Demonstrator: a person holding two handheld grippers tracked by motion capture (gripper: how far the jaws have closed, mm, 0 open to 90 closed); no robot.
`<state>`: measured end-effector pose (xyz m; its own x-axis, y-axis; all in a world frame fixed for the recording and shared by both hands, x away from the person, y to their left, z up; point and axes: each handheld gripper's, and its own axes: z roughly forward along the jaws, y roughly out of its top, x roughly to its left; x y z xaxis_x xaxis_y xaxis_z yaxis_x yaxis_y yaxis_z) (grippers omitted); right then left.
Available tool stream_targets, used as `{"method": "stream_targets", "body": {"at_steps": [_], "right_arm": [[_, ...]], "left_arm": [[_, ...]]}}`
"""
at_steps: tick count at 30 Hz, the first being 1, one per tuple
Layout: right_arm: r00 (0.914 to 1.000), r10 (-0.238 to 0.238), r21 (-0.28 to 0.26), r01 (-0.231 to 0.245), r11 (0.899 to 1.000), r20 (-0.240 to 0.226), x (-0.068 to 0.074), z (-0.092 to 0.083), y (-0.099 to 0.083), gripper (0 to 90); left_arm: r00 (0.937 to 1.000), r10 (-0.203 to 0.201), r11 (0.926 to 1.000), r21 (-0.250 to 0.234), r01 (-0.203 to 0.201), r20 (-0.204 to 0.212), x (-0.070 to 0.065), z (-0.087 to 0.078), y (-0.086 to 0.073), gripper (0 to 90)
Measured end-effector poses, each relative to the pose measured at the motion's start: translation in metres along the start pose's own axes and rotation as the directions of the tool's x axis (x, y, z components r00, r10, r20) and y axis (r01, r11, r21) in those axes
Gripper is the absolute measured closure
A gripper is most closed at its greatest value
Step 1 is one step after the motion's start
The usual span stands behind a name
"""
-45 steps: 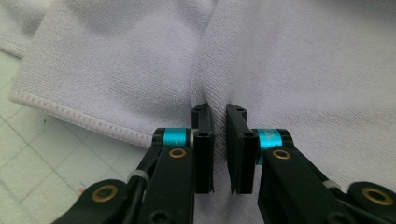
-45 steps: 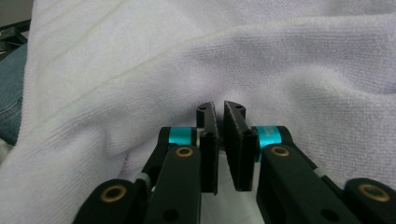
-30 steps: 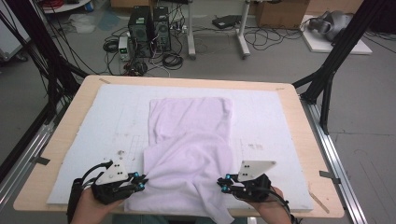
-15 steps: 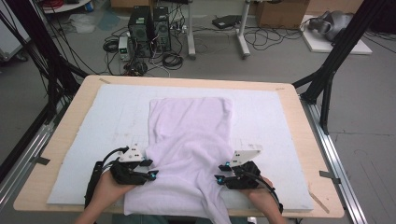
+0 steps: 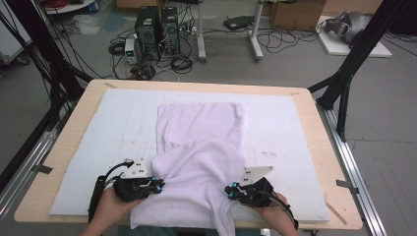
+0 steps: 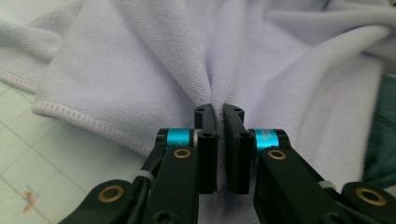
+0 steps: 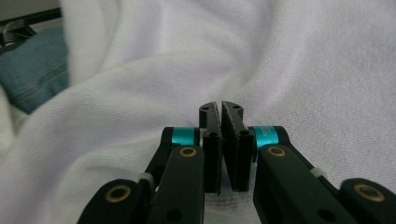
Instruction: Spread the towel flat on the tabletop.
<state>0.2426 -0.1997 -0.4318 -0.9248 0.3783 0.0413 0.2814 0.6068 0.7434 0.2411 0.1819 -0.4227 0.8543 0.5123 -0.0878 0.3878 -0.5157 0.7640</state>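
– Towel (image 5: pixel 199 162) first: where is it?

– It lies in the middle of the white mat (image 5: pixel 88 137) on the surface (image 5: pixel 74 103). Its long side runs from far to near, and the near end hangs a bit over the edge by us.

– And our hand-held grippers?

– We have the left hand-held gripper (image 5: pixel 158 185) on the towel's near left side and the right hand-held gripper (image 5: pixel 231 189) on its near right side. Both just squeezed closed. Each one pinches a fold of cloth tight between its pads (image 6: pixel 208 140).

– So which way does the towel go from us?

– Away, toward the far side. We think the next move is to lift the near end and carry it far, over the flat part. Both hands look about the same way in, so we should move them together, or the fold goes crooked.
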Motion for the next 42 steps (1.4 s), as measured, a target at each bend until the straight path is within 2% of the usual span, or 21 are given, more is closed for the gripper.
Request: {"method": "stream_targets", "body": {"at_steps": [4,7,10,12,13,14,17,20,22,23,25,27,28,29,30,32,35,37,42], "right_arm": [[0.9999,-0.013,-0.031,0.013,0.999,-0.008,0.011,-0.014,0.001,86.6],[0.9988,-0.035,-0.046,0.033,0.998,-0.036,0.020,-0.025,0.005,86.7],[0.9949,-0.068,-0.084,0.062,0.995,-0.075,0.031,-0.040,0.014,86.5],[0.9933,-0.091,-0.121,0.082,0.989,-0.072,0.034,-0.050,0.021,81.8],[0.9941,-0.087,-0.140,0.078,0.987,-0.064,0.033,-0.054,0.024,77.9],[0.9951,-0.081,-0.147,0.071,0.987,-0.057,0.030,-0.056,0.025,75.9],[0.9985,-0.051,-0.126,0.048,0.991,-0.022,0.018,-0.051,0.023,70.0],[0.9997,-0.009,-0.080,0.010,0.997,0.022,0.004,-0.037,0.015,65.2],[0.9994,0.015,-0.058,-0.013,0.998,0.030,-0.004,-0.025,0.009,62.5],[0.9991,0.017,-0.040,-0.015,0.999,0.039,-0.008,-0.019,0.007,62.2],[0.9987,0.027,-0.007,-0.027,1.000,0.043,-0.014,-0.007,0.003,62.3],[0.9991,0.023,0.034,-0.024,0.999,0.036,-0.016,0.005,-0.001,68.0],[0.9993,0.016,0.055,-0.017,0.998,0.033,-0.016,0.012,-0.004,70.5],[0.9994,0.022,0.018,-0.023,1.000,0.028,-0.017,0.012,-0.006,76.1],[0.9991,0.037,0.012,-0.037,0.999,0.020,-0.017,0.013,-0.007,79.9],[0.9995,0.026,0.016,-0.026,1.000,0.016,-0.017,0.013,-0.006,84.9],[0.9998,0.010,0.024,-0.010,1.000,0.018,-0.012,0.012,-0.004,86.9],[0.9999,0.011,0.020,-0.011,1.000,0.006,-0.007,0.008,-0.004,87.1],[0.9997,-0.016,-0.026,0.015,1.000,-0.019,0.009,-0.009,-0.001,87.1]], "left_arm": [[0.9998,0.011,0.9999,-0.007,-0.011,-0.014,-0.013,-0.015,-0.001,84.4],[0.9997,0.024,0.9995,-0.021,-0.024,-0.002,-0.026,-0.029,0.001,84.4],[0.9980,0.057,0.9975,-0.043,-0.056,0.024,-0.041,-0.043,0.007,84.0],[0.9963,0.081,0.9957,-0.047,-0.080,0.029,-0.046,-0.048,0.011,78.1],[0.9963,0.084,0.9954,-0.046,-0.083,0.017,-0.046,-0.048,0.012,70.0],[0.9964,0.084,0.9955,-0.044,-0.084,0.005,-0.045,-0.047,0.013,62.9],[0.9979,0.064,0.9965,-0.054,-0.065,-0.011,-0.031,-0.037,0.011,56.5],[0.9985,0.028,0.9981,-0.052,-0.031,-0.048,-0.013,-0.021,0.006,55.0],[0.9967,0.014,0.9995,-0.028,-0.016,-0.080,-0.002,-0.008,0.003,54.4],[0.9966,0.006,0.9999,-0.011,-0.007,-0.082,0.003,-0.001,0.001,54.3],[0.9977,-0.008,0.9996,0.028,0.010,-0.067,0.010,0.010,-0.003,56.8],[0.9985,0.013,0.9977,0.067,-0.009,-0.053,0.010,0.018,-0.006,65.9],[0.9978,0.024,0.9985,0.050,-0.021,-0.063,0.008,0.018,-0.008,67.7],[0.9983,0.017,0.9987,0.048,-0.015,-0.056,0.008,0.018,-0.008,71.7],[0.9989,0.016,0.9987,0.049,-0.013,-0.044,0.007,0.017,-0.008,79.4],[0.9985,0.028,0.9982,0.054,-0.025,-0.047,0.005,0.016,-0.009,85.8],[0.9986,0.033,0.9982,0.051,-0.031,-0.041,0.000,0.012,-0.010,87.3],[0.9984,0.037,0.9989,0.032,-0.035,-0.042,-0.005,0.006,-0.011,87.4],[0.9983,0.043,0.9991,0.000,-0.043,-0.039,-0.021,-0.019,-0.014,87.5]]}}
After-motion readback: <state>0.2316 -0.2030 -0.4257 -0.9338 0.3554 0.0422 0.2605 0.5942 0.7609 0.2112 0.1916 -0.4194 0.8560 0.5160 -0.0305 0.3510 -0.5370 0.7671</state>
